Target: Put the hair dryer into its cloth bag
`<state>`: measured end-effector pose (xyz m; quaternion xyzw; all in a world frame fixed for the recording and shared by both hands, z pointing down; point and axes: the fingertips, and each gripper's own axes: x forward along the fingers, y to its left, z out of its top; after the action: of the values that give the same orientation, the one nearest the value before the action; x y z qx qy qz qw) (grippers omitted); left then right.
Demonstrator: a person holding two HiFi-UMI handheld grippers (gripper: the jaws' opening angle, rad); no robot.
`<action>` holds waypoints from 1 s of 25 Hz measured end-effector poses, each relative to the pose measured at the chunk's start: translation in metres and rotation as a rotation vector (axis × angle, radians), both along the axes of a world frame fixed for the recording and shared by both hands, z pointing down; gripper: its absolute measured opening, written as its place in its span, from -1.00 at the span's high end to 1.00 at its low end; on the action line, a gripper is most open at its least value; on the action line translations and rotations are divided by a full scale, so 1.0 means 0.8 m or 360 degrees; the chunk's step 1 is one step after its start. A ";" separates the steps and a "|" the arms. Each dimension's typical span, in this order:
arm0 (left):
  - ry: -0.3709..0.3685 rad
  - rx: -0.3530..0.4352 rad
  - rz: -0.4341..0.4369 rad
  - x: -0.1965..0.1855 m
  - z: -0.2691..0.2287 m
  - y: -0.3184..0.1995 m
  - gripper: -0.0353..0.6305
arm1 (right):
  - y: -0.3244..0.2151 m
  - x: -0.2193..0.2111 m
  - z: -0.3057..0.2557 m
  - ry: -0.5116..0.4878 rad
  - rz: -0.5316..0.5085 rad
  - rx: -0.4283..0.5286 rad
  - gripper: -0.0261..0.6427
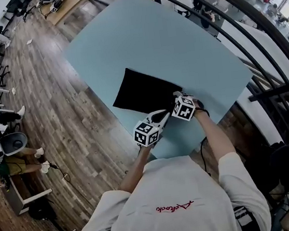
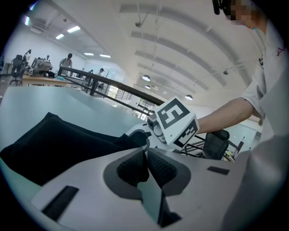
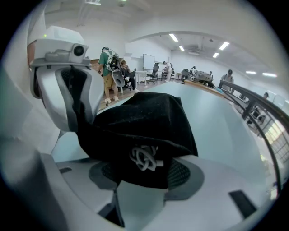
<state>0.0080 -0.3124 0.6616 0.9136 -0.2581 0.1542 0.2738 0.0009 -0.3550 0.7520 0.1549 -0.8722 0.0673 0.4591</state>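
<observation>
1. My left gripper (image 2: pixel 145 152) was closed, its pads together on what looked like a thin edge of the cloth bag (image 1: pixel 142 91). I held it there to lift that side of the mouth off the worktop (image 1: pixel 178 45).
2. My right gripper (image 3: pixel 143 175) stood open, jaws well apart. The bunched end of the bag and its white drawstring knot (image 3: pixel 145 158) sat between them, the cloth resting across the pads. I could not see the pads biting into it, so I judged this a loose cradle, not a grip.
3. The bag lay on the worktop's near part, its mouth end toward me, where both grippers met it just beside each other. That let one steady the cloth while the other worked the cord.
4. The hair dryer showed in no view. In the right gripper view the bag rose in a rounded hump (a flat bag would not stand up so), so I judged the dryer was probably already inside.
5. If so, what remained was closing the mouth. The knot sat right where my right gripper could take it.
6. The risk was the soft cloth slipping from the left gripper's pinch.
</observation>
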 end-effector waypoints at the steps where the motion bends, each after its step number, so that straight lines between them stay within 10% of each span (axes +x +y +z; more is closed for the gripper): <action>1: 0.0011 0.0000 0.0011 0.003 -0.001 0.003 0.84 | 0.002 0.008 -0.004 -0.0008 0.0017 -0.0008 0.20; 5: 0.0017 -0.0012 0.0046 0.021 0.001 0.017 0.47 | 0.005 0.055 -0.023 -0.0044 0.0179 0.0010 0.18; 13: -0.0041 0.0133 0.0002 0.040 -0.014 0.032 0.41 | 0.026 0.147 -0.058 -0.0276 0.0648 0.0040 0.18; 25: -0.0217 0.0388 -0.0304 0.010 -0.035 0.045 0.11 | 0.072 0.150 -0.092 -0.0519 0.0715 0.0112 0.23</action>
<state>0.0161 -0.2763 0.6339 0.8987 -0.3786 0.1565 0.1563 0.1209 -0.2977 0.6784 0.3475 -0.8800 0.1611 0.2807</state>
